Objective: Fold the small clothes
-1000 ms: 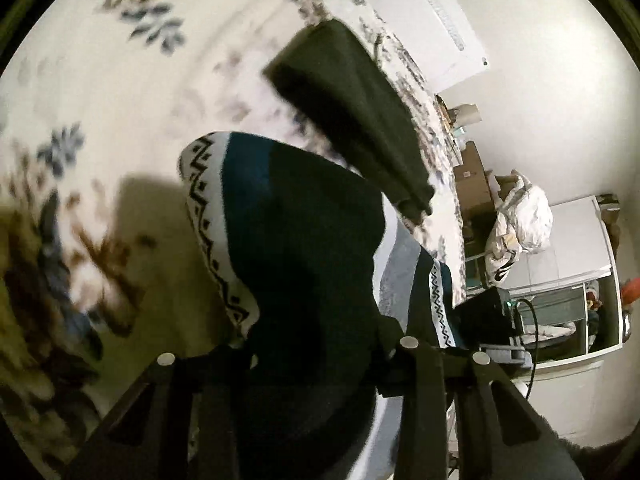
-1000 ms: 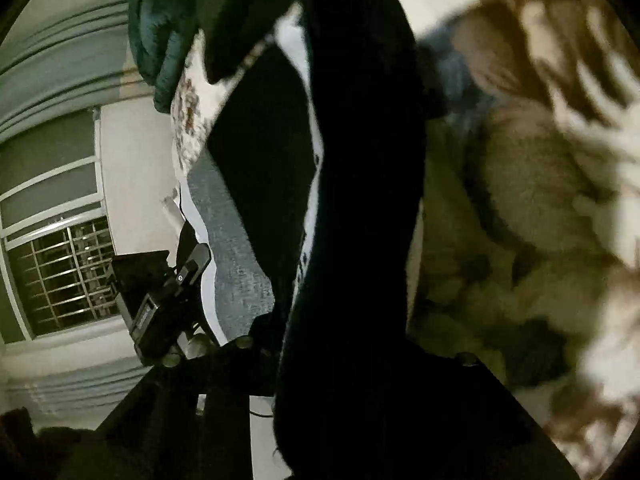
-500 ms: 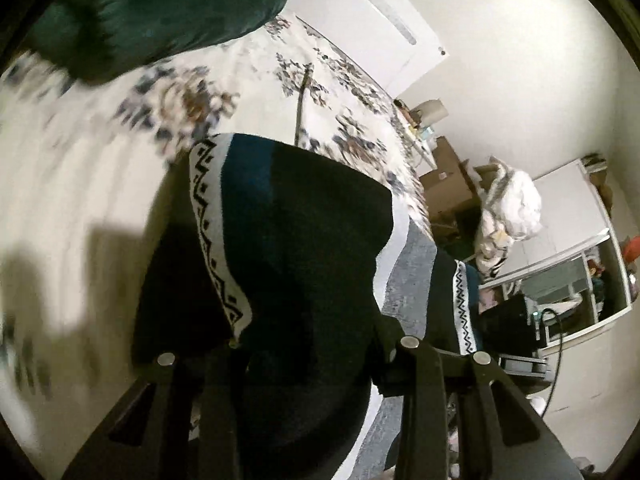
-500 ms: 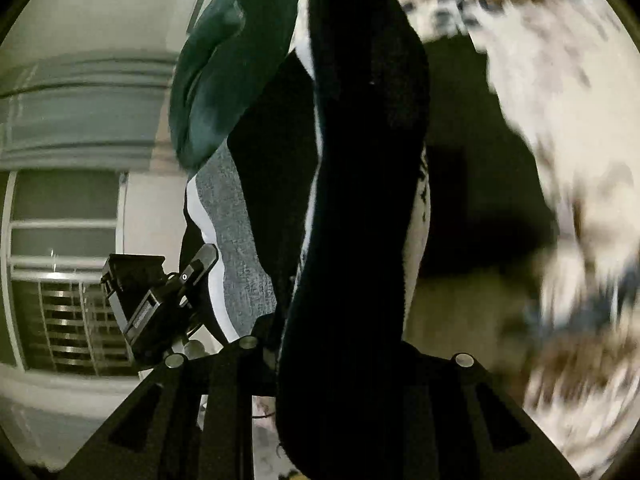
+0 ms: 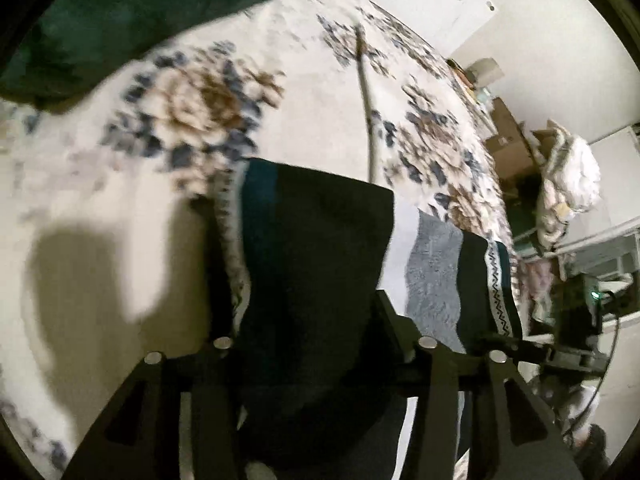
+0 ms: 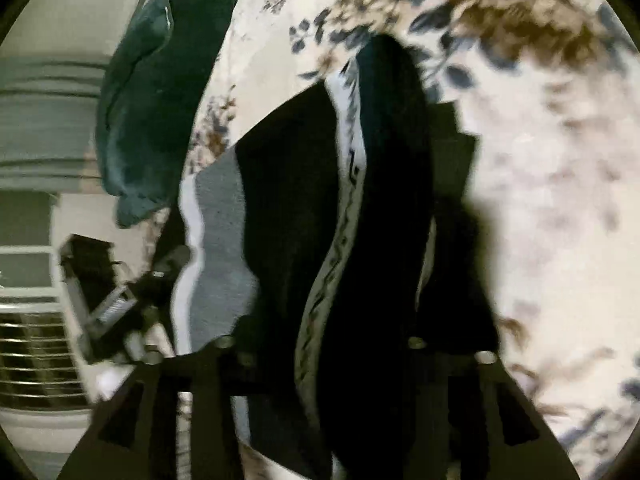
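A small dark knit garment (image 5: 320, 248) with white, grey and teal bands and zigzag trim hangs stretched between both grippers above a floral bedspread (image 5: 120, 184). My left gripper (image 5: 320, 344) is shut on one end of it. My right gripper (image 6: 320, 344) is shut on the other end, where the garment (image 6: 380, 200) drapes over the jaws. The right gripper also shows in the left wrist view (image 5: 580, 320), and the left gripper in the right wrist view (image 6: 120, 300).
A dark green pillow (image 5: 140, 12) lies at the bed's far end and also shows in the right wrist view (image 6: 160, 92). A thin stick (image 5: 366, 92) lies on the bedspread. Boxes, a white bundle (image 5: 568, 176) and shelving stand beside the bed.
Both grippers have swung with the garment across the bed toward the green pillow. The folded dark garment seen a second ago has left the left wrist view.
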`<state>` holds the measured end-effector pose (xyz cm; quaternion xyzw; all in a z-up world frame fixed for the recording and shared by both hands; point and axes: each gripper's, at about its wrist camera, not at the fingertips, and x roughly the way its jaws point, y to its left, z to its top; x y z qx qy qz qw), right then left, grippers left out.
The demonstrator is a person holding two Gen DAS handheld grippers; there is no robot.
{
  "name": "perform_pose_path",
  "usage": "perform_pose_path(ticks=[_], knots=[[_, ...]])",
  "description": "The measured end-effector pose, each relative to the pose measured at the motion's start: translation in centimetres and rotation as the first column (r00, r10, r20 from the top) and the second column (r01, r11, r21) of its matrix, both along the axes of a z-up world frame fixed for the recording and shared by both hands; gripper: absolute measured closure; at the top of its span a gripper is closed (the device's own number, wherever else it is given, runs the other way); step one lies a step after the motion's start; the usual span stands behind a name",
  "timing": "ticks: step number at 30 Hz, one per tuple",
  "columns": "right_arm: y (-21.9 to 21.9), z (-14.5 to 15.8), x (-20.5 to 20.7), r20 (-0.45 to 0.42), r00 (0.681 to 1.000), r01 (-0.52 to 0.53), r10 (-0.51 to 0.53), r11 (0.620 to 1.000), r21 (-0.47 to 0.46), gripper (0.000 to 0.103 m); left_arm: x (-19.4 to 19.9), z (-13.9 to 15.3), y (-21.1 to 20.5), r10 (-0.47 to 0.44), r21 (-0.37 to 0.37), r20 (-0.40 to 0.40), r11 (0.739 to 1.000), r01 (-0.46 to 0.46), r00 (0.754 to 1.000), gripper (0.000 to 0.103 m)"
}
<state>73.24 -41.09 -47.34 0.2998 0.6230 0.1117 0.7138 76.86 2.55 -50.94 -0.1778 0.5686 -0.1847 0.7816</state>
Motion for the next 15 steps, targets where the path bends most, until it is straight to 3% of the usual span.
perform_pose_path(ticks=[1, 5, 7, 10, 15], knots=[[0.8, 0.7, -0.6, 0.007, 1.0, -0.006, 0.006, 0.997, -0.08, 0.027, -1.0, 1.0, 0.2, 0.02, 0.07, 0.035, 0.997, -0.023, 0.999, 0.042], [4.3, 3.8, -4.5, 0.054, 0.998, 0.008, 0.015, 0.918, -0.397, 0.005, -4.0, 4.3, 0.3, 0.062, 0.222, 0.179, 0.97, -0.102, 0.982, 0.026], [4.9, 5.1, -6.6, 0.08, 0.997, 0.029, 0.012, 0.874, -0.486, 0.0, -6.0, 5.7, -0.4, 0.061, 0.296, 0.223, 0.947, -0.127, 0.973, 0.0], [6.8, 7.3, -9.7, 0.111, 0.994, 0.052, 0.016, 0.812, -0.582, 0.0, -8.9, 7.4, -1.5, 0.059, 0.375, 0.236, 0.915, -0.147, 0.97, 0.0], [9.7, 13.3, -15.5, 0.184, 0.983, 0.143, -0.02, 0.716, -0.683, 0.0, -13.3, 11.1, -3.1, 0.043, 0.41, 0.24, 0.901, -0.142, 0.97, 0.0]])
